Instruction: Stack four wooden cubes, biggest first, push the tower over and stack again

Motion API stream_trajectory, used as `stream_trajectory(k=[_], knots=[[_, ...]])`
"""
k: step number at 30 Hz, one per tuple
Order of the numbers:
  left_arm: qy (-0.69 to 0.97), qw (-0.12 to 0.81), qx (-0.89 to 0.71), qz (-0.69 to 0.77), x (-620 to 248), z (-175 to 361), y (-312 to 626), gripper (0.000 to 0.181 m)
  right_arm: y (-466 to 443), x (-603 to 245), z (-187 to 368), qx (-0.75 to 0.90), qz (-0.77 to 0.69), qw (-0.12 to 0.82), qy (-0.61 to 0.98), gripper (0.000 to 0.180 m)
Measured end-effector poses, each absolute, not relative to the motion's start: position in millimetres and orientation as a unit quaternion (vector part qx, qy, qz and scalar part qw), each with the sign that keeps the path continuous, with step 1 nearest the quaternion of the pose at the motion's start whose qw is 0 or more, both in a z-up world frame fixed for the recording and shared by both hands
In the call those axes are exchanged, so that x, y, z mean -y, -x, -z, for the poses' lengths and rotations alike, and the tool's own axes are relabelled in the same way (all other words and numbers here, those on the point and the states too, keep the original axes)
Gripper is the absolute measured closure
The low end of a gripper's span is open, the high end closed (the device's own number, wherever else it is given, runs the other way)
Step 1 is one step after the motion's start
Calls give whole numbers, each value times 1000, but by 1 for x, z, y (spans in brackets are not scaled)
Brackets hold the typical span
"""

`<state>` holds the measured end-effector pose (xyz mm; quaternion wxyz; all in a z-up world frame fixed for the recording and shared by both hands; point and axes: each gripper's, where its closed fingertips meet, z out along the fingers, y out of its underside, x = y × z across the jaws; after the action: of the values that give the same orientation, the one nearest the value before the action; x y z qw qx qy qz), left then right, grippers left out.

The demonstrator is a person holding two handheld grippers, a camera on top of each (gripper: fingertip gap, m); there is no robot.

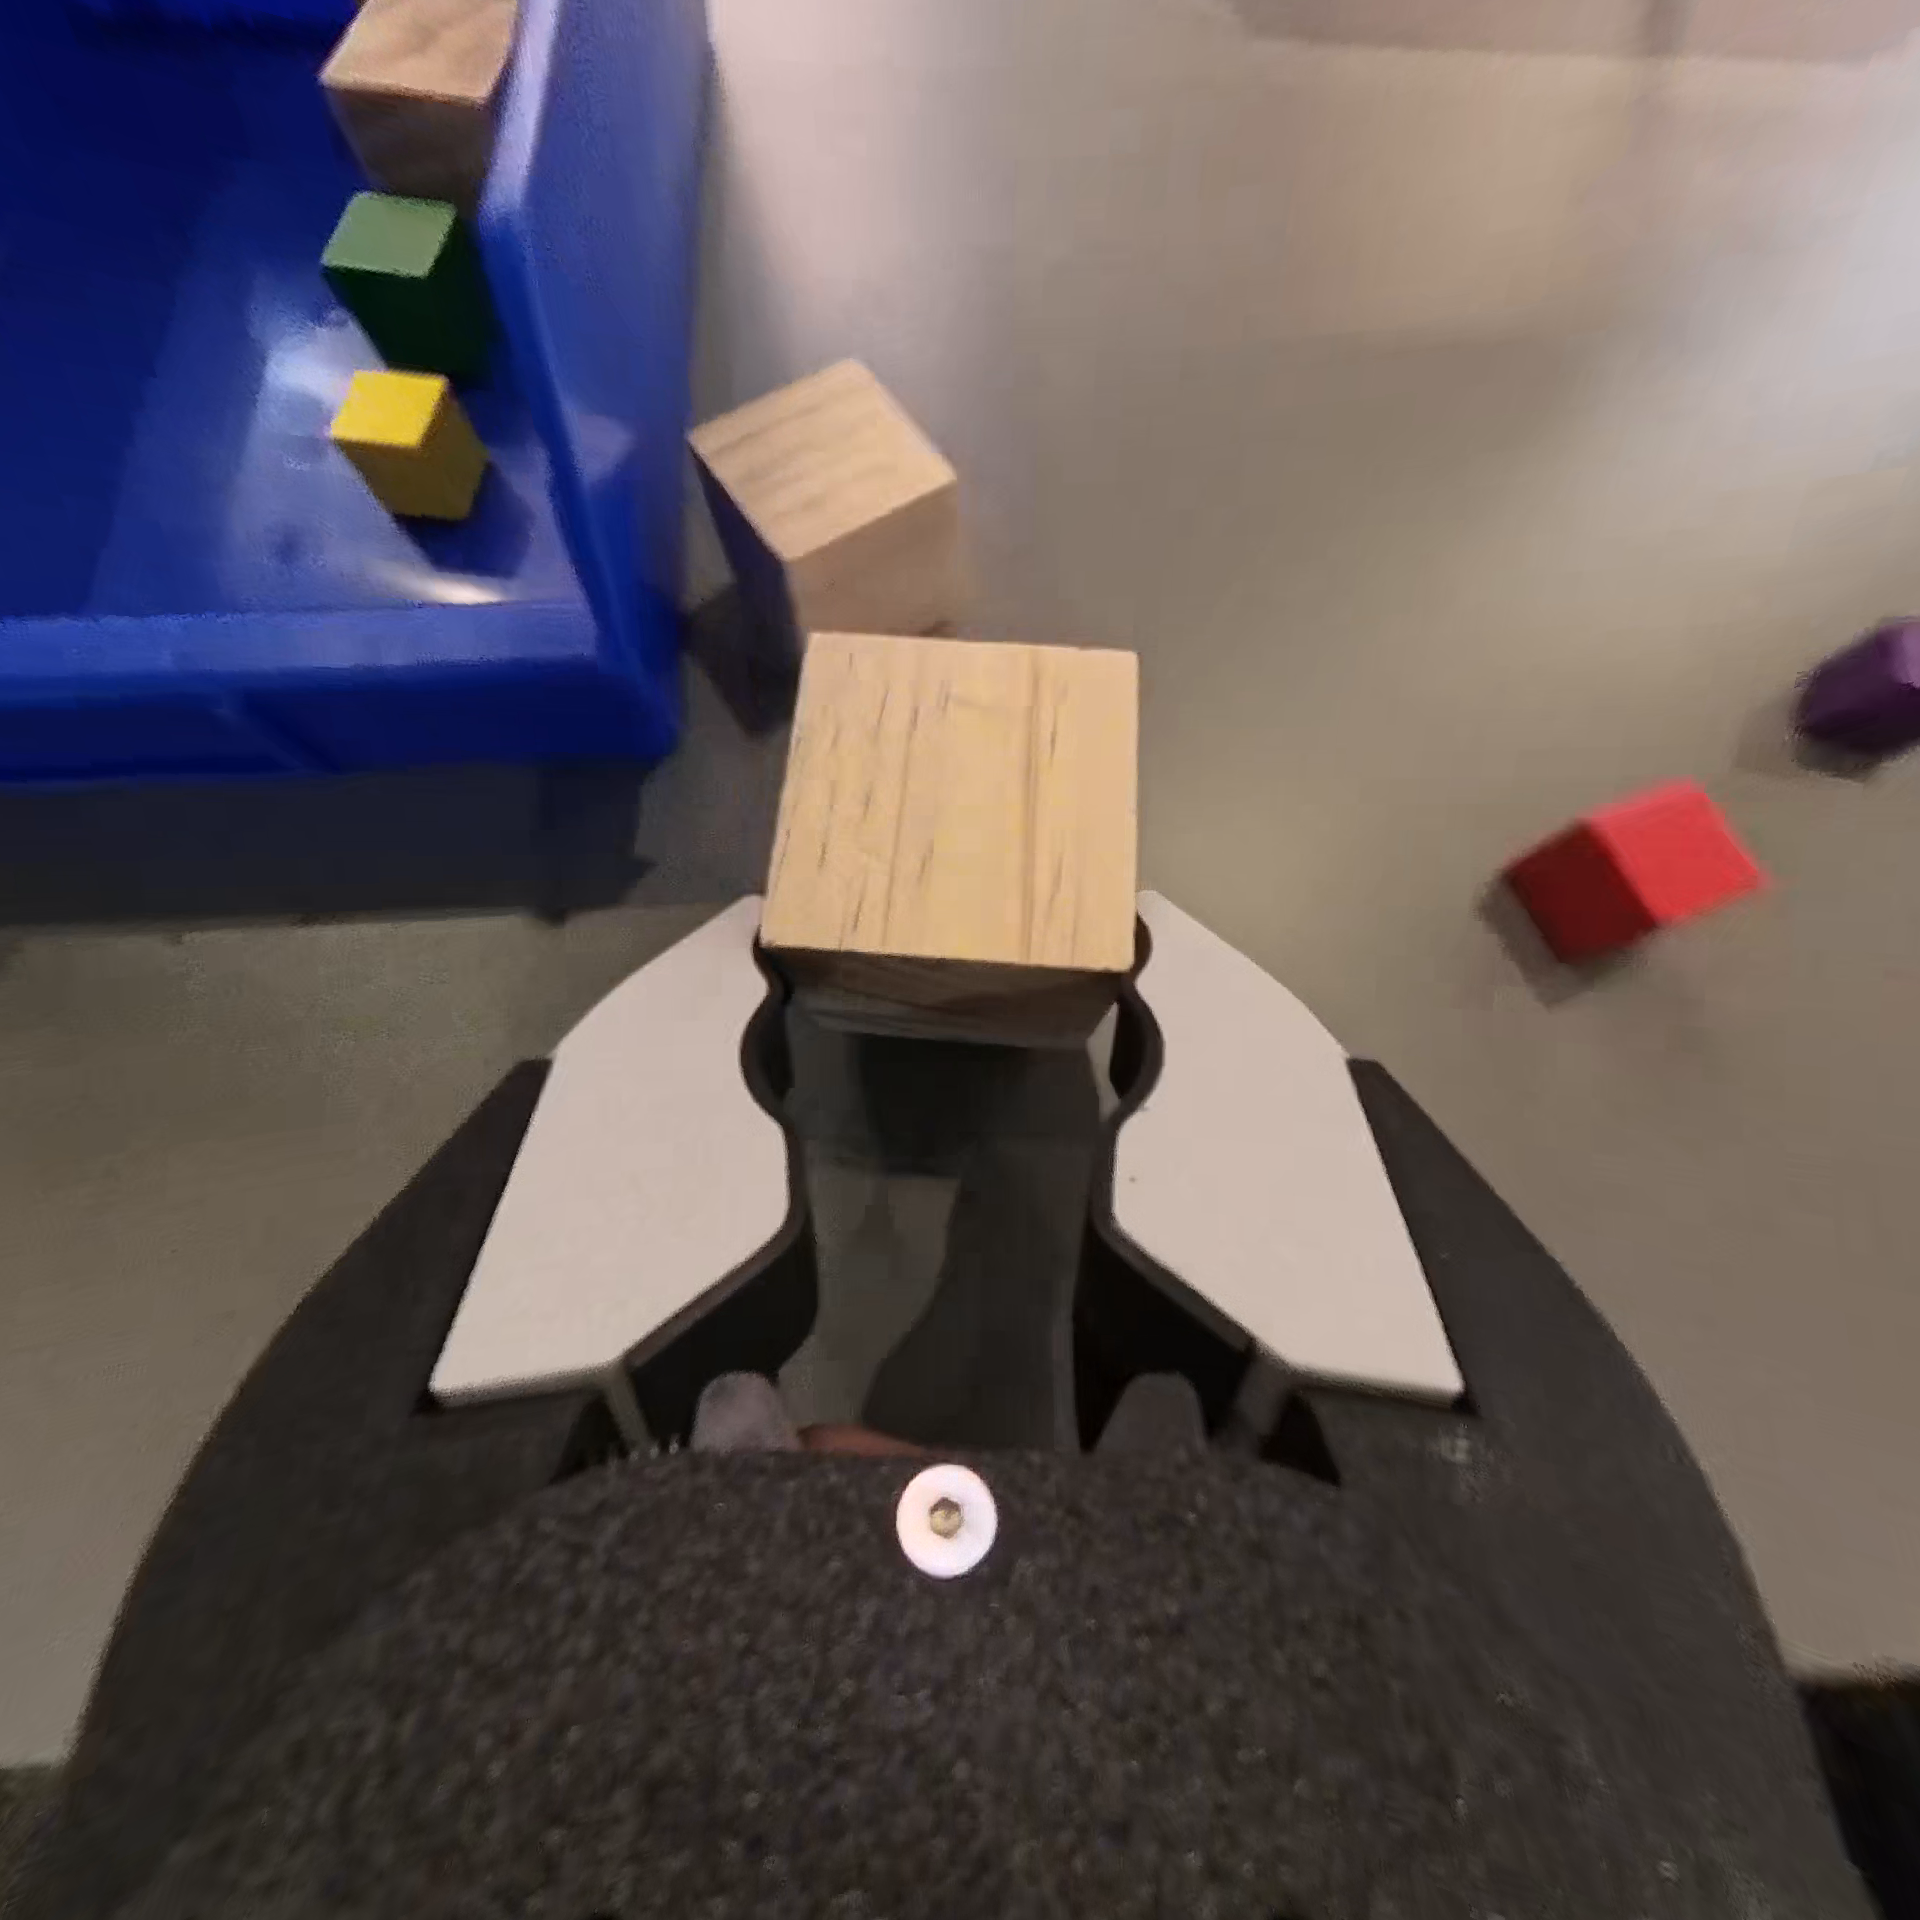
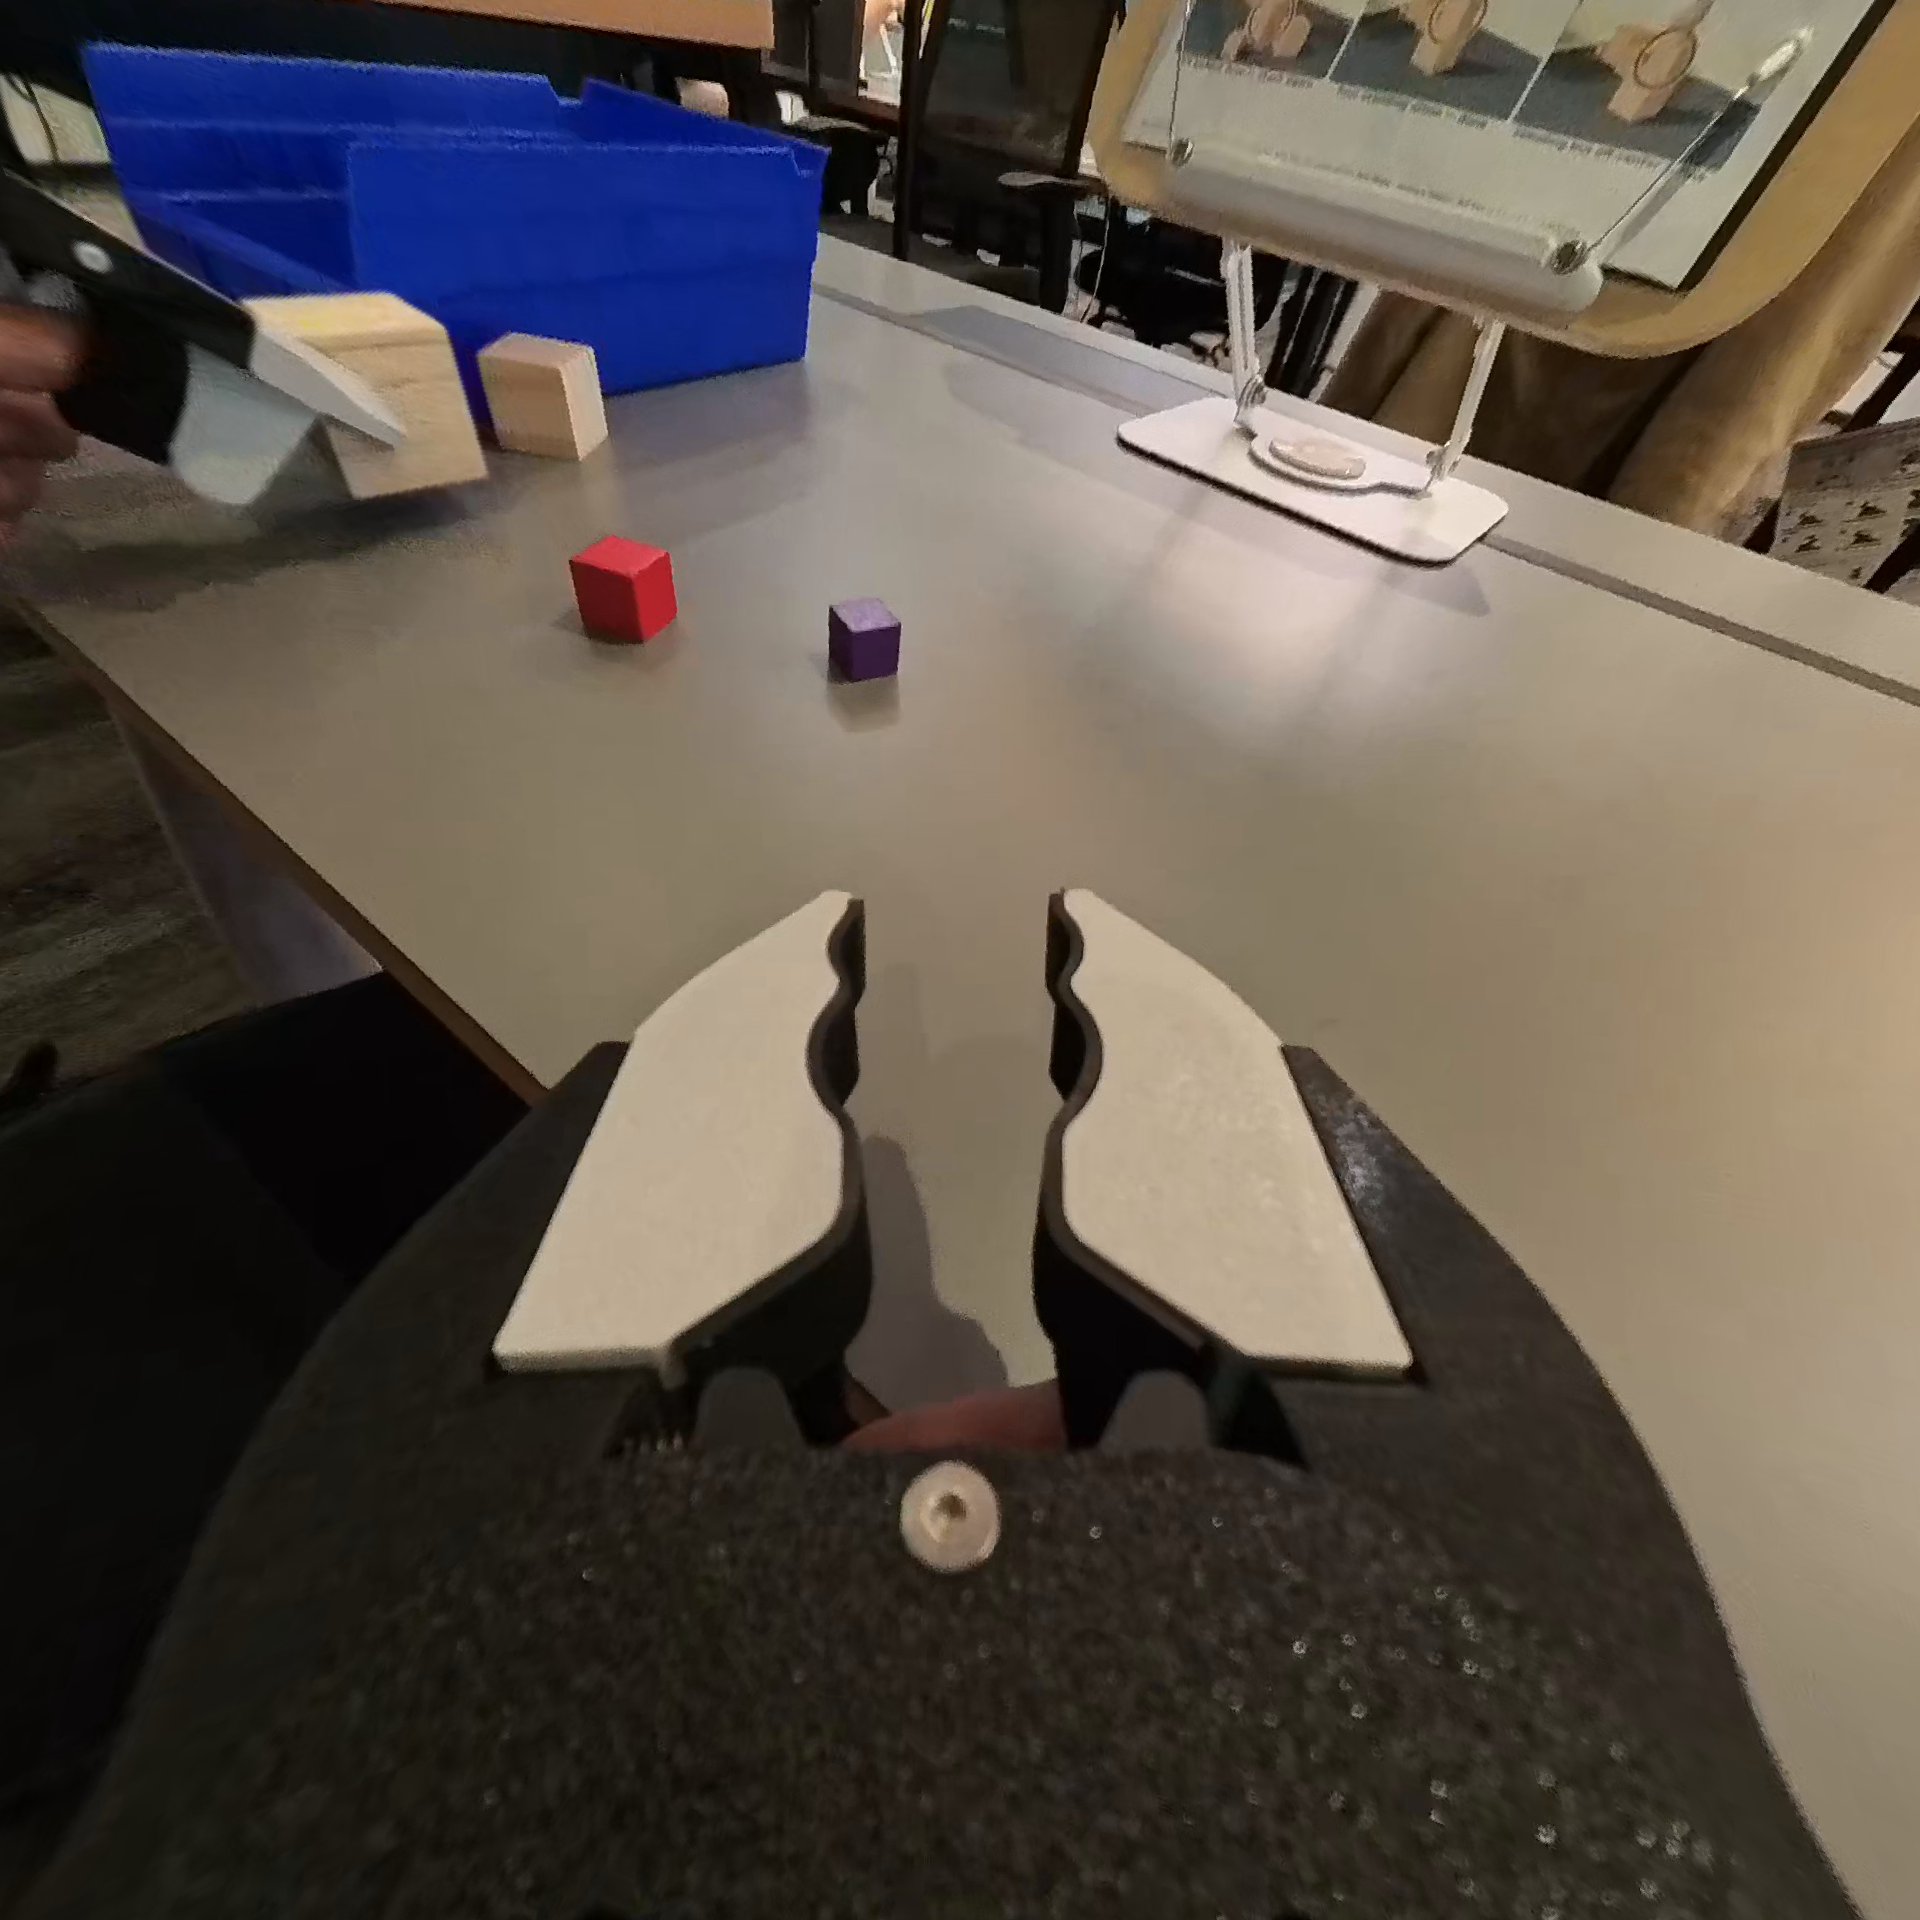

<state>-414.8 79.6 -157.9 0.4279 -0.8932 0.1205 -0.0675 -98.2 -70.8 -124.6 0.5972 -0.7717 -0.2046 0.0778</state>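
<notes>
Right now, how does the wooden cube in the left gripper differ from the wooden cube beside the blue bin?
The held wooden cube is larger and clamped in the left gripper; the smaller wooden cube rests on the table, ungripped, near the blue bin. The held one looks tilted, the smaller sits flat. Both are plain, unpainted wood.

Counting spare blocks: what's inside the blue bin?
The blue bin holds a plain wooden cube, a green cube and a yellow cube; its left part is out of frame.
</notes>
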Motion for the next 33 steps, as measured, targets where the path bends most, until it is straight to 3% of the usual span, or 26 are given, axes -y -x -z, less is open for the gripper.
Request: stream_trajectory(k=[4,8,17,28,31,33], knots=[[836,491,-220,108,-61,94,358,121,98,71,121,203,-83,601,769,148],[800,470,-333,166,-81,65,268,121,101,70,124,207,-86,596,771,148],[736,350,-541,208,-135,116,149,121,98,74,123,208,-88,597,770,149],[731,278,-585,214,-138,170,139,121,100,76,123,214,-91,596,769,150],[741,272,-567,235,-135,163,147,104,101,76,127,215,-93,591,772,150],[736,284,-565,241,-130,143,159,103,102,76,130,213,-100,586,775,150]])
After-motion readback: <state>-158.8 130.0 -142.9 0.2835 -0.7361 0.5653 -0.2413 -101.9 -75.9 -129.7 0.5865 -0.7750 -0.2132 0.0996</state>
